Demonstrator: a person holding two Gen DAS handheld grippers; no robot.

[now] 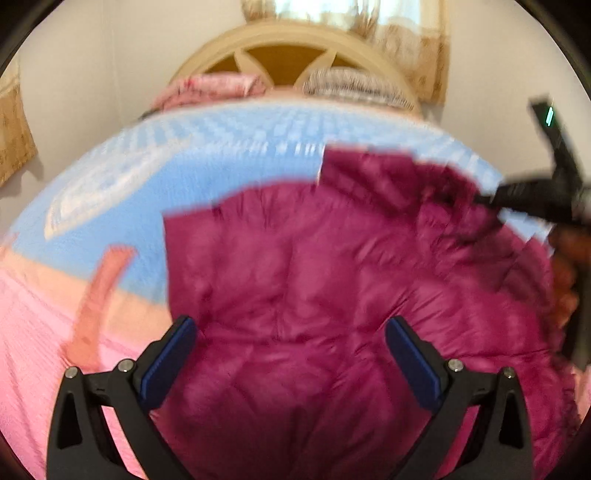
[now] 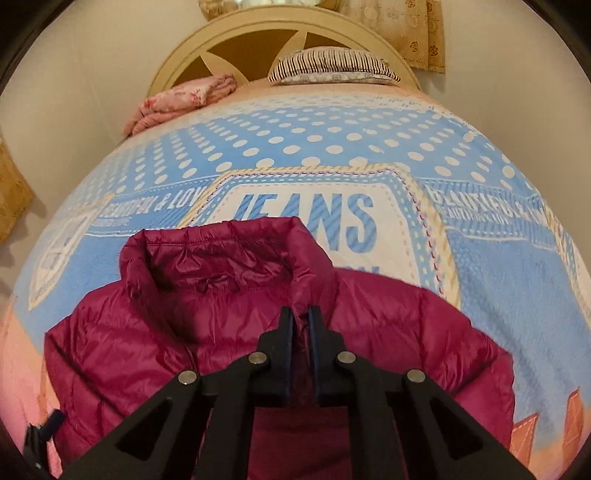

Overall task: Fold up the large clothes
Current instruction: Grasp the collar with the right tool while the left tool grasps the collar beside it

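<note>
Left wrist view is smeared with blur, so we make out shapes more than detail. At the far left a pink and peach band of the bedspread [image 1: 33, 332] runs out of frame, then the blue field with a pale patch whose print we cannot read. In the middle lies the magenta puffer jacket [image 1: 295, 295], spread on the bed and filling the lower frame; its lower part is cut off by the picture edge. The left gripper [image 1: 290, 354] hangs over it with its jaws spread wide, blue pads facing each other, nothing between them. At the right edge we see the right gripper [image 1: 532, 195] as a dark streak at the jacket's far side — where it meets the cloth is too blurred to tell.

The right wrist view is sharp. From the left: a folded pink blanket [image 2: 184, 99] by the headboard [image 2: 192, 48], the jacket's standing collar [image 2: 229, 243], then the right gripper's jaws drawn together on a fold of jacket below the collar, near the front opening. Behind the collar the bedspread's "JEANS" panel [image 2: 388, 218] is half hidden. Further right sits a striped pillow [image 2: 332, 66], and the curtain [image 2: 421, 33] is clipped by the lens rim.
</note>
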